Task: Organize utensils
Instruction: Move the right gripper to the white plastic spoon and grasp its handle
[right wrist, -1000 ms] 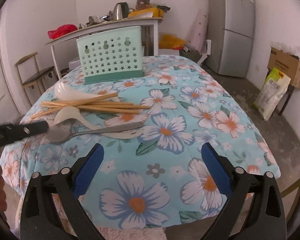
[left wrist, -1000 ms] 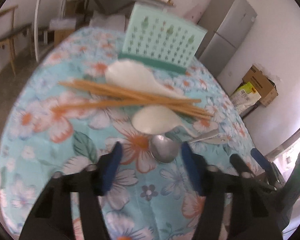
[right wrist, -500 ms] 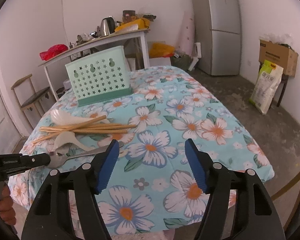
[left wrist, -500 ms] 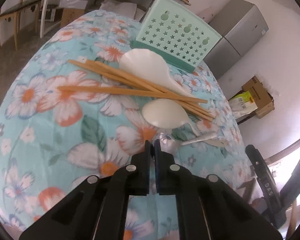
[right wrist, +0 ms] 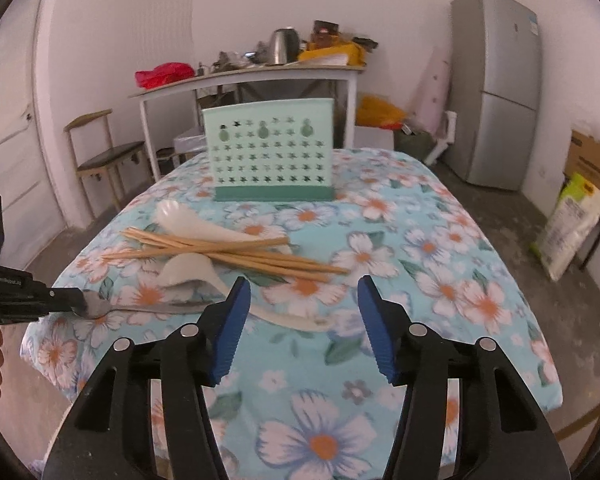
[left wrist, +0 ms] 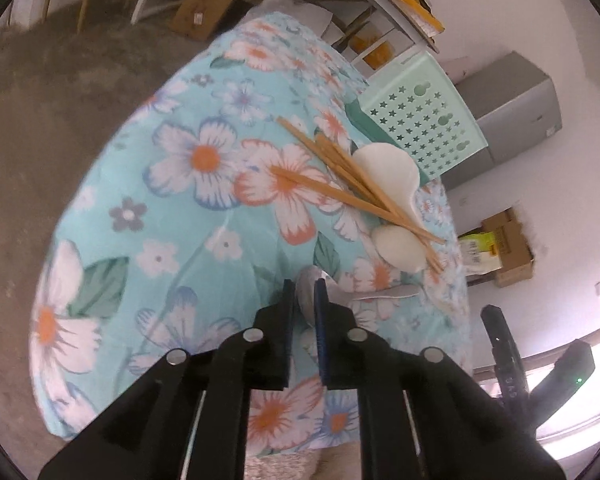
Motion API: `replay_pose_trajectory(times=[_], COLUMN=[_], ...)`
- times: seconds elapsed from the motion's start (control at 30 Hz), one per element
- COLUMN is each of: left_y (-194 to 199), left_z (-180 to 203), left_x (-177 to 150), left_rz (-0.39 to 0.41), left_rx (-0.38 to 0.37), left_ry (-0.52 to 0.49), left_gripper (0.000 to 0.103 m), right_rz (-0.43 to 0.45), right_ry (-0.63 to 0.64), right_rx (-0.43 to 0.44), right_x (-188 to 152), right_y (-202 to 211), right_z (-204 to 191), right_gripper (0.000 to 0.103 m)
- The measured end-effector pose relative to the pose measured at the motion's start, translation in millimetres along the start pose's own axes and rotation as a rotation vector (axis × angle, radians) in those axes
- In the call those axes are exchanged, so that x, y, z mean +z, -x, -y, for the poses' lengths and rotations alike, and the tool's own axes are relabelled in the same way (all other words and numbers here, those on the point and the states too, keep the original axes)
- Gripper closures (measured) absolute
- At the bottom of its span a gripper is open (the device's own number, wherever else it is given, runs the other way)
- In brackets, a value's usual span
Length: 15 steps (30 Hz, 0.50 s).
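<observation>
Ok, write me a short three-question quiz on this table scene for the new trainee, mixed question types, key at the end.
1. True or false: the left tool is shut on the bowl end of the metal spoon.
2. Multiple choice: what lies across the two white spoons? A) a fork B) the chopsticks C) a knife
3. Short answer: is anything between the fingers of the right tool, and where is the green holder standing?

Key
1. True; the spoon's bowl is pinched between its fingers.
2. B
3. Nothing is between them; they have just been closing and are apart. The holder stands upright at the far side of the table, beyond the utensils.
</observation>
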State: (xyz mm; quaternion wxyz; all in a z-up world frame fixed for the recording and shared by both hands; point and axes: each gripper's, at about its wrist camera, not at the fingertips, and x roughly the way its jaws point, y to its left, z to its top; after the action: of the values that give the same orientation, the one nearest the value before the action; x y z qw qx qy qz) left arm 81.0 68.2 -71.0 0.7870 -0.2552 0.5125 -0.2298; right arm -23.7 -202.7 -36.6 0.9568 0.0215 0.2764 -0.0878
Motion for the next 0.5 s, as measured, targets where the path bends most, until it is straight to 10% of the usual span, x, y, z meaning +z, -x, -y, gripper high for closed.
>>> replay_pose_trajectory(times=[0.5], left_y=[26], left_z=[-22], left_x=[13], left_rz=[0.036], left_rx=[-0.055], left_ry=[-0.024], left_gripper=[0.100], right_rz=[-0.038], right_ry=[0.207], right_rx=[0.087], right_x=[10], right_y=[-21], right_z=[-36], right_gripper=[0.061])
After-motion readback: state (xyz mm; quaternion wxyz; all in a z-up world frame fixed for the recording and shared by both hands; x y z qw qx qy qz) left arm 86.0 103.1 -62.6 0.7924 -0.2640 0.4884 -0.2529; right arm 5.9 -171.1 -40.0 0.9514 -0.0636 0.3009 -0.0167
